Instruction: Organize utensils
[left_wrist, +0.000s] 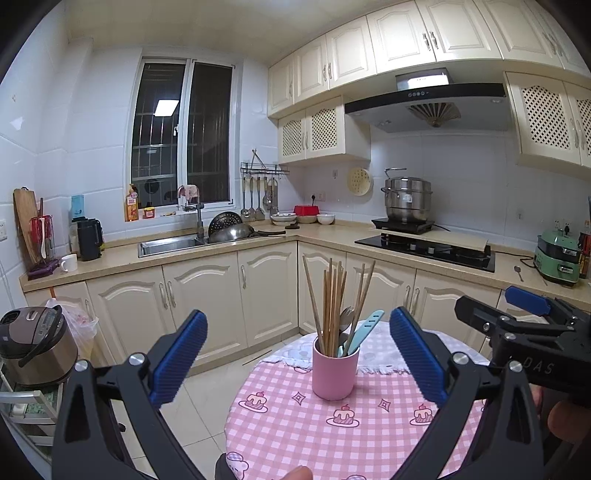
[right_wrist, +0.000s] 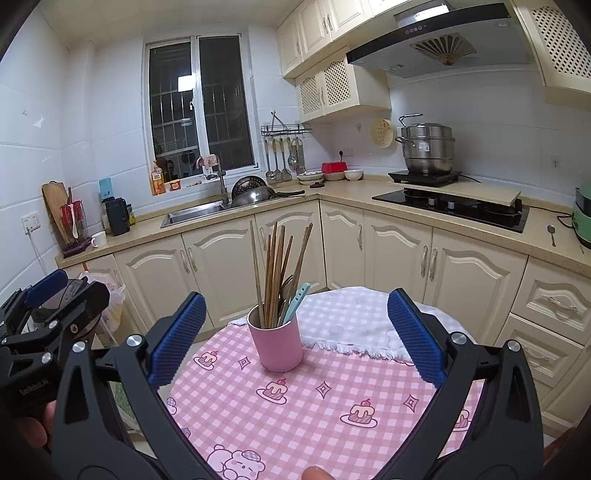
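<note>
Pink and cylindrical, a matte plastic cup (left_wrist: 335, 373) stands upright on the round table with the pink gingham cake-print cloth (left_wrist: 295, 424), toward the table's 12 o'clock side in the left wrist view. Inside it stands a bundle of brown wooden chopsticks (left_wrist: 332, 295), fanning out from 11 to 1 o'clock above the rim. Beside them in the same cup sit a grey metal spoon (left_wrist: 346, 317) and a light-teal plastic utensil handle (left_wrist: 365, 328), which leans toward 1 o'clock. A white fringed towel (right_wrist: 343, 325) lies on the cloth behind the cup, its fringe just beside the cup's base at 3 o'clock in the right wrist view.

Both tongs are empty. The left gripper (left_wrist: 295, 360) has its blue ribbed pads spread wide, with the cup seen between them but farther away and untouched. The right gripper (right_wrist: 295, 341) is likewise spread wide, holding nothing, with the cup just inside its left pad in that view and clear of it.

On the beige counter beyond, a stainless steel stacked steamer pot (left_wrist: 406, 201) sits on a black induction plate at 1 o'clock, and a steel sink (left_wrist: 170, 245) at 11 o'clock has a metal colander and pan at its right edge.
</note>
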